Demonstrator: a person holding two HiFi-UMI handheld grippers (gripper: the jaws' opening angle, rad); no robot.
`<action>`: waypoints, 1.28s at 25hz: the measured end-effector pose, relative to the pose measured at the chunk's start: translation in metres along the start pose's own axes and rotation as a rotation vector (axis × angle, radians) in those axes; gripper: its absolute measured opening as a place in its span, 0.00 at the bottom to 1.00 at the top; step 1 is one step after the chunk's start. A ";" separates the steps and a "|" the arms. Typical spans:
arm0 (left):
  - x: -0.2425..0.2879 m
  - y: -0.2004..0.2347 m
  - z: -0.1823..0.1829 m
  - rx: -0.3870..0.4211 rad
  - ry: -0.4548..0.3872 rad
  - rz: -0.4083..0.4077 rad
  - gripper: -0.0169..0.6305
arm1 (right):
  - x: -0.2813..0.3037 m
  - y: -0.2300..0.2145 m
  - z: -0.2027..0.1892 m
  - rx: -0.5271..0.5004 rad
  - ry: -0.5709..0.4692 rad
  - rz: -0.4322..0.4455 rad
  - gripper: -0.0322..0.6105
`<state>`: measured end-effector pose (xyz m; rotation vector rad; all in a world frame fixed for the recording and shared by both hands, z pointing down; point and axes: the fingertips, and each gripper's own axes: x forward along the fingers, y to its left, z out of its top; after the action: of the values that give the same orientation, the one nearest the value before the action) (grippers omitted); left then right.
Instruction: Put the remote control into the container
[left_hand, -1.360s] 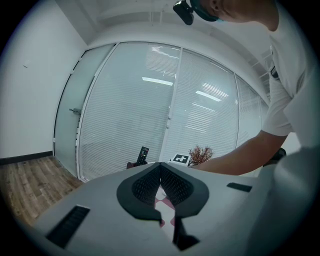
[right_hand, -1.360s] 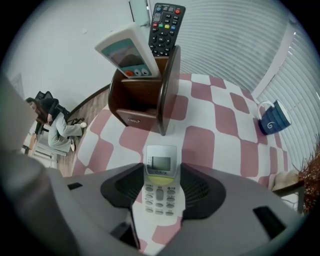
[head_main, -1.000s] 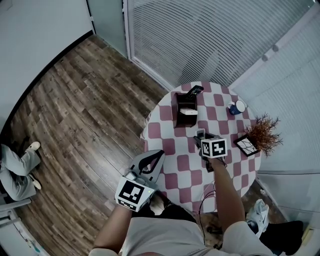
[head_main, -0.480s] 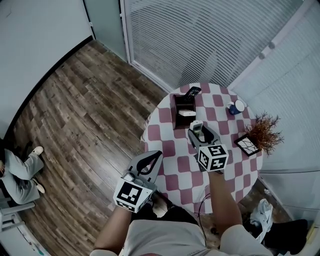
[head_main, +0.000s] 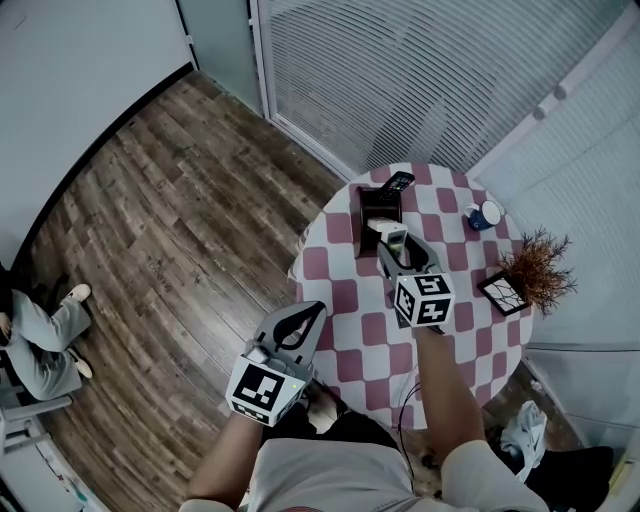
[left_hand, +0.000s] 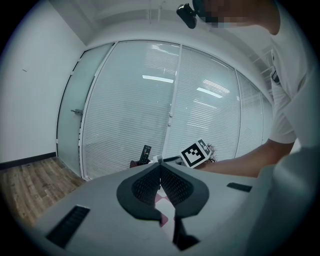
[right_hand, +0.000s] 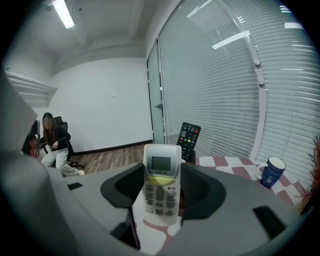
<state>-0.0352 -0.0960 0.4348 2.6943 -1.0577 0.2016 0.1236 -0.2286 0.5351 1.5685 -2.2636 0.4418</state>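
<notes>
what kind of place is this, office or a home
Probably an office: glass partition walls with blinds, a ceiling strip light, and a person seated in an office chair by the wall.

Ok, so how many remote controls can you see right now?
2. A white remote control with a small screen is clamped in the right gripper; a black remote control sticks out of the dark box-shaped container. More could be hidden inside it.

Round checkered table (head_main: 340, 292) carries a dark container (head_main: 372, 205), blue mug (head_main: 483, 216), plant (head_main: 540, 270) and framed tile (head_main: 503, 292)
</notes>
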 end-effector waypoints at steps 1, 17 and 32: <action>0.000 0.001 -0.001 -0.003 0.000 0.001 0.04 | 0.002 -0.002 0.001 0.004 -0.007 -0.002 0.41; 0.005 0.017 -0.015 -0.032 0.035 0.011 0.04 | 0.032 -0.010 0.010 0.033 -0.170 -0.036 0.41; 0.008 0.033 -0.025 -0.028 0.063 0.021 0.04 | 0.044 -0.008 -0.013 0.014 -0.218 -0.084 0.41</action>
<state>-0.0530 -0.1172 0.4663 2.6350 -1.0625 0.2718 0.1180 -0.2620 0.5666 1.7885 -2.3441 0.2759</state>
